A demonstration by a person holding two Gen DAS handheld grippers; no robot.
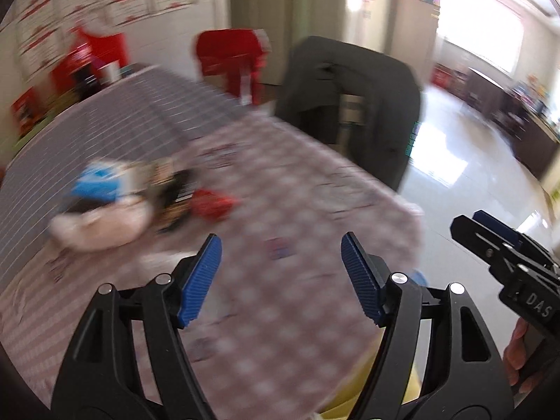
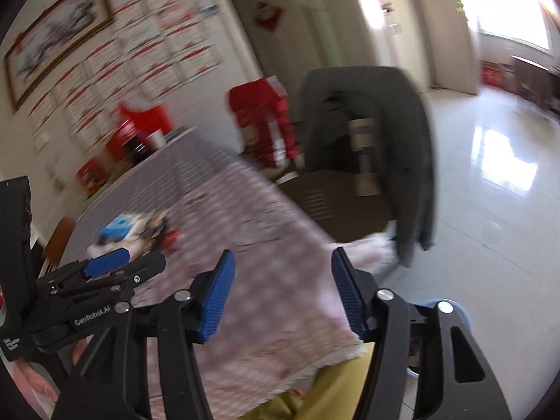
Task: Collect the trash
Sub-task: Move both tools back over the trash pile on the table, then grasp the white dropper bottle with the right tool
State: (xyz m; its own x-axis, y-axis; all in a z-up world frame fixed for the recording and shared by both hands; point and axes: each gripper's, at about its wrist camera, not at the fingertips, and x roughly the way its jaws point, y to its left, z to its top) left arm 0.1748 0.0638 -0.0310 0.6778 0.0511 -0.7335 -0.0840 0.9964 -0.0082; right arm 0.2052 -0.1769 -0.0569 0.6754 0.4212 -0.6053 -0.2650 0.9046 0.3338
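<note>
Blue, white and red litter, blurred: a trash heap lay on the worktop, ahead of and to the left of the left hand-held gripper, well apart from its fingers. Contents, as far as the blur allowed: a blue-and-white packet, a pale crumpled mass, dark scraps, a red wrapper at the near edge; exact items could not be told.

Left hand-held gripper: jaws wide apart, nothing held, hanging above the pink checked cloth. Right hand-held gripper: jaws likewise wide apart, empty, over the worktop's near corner; the heap lay ahead and to its left.

Beyond: a chair draped with a dark coat at the far side of the worktop; red boxes by the wall; glossy tiled floor to the right.

Step judged: approach, no piece collected in either gripper. Next move would call for carrying a gripper forward and left to the heap, lowering the open jaws astride one piece, probably the red wrapper nearest, then closing.
</note>
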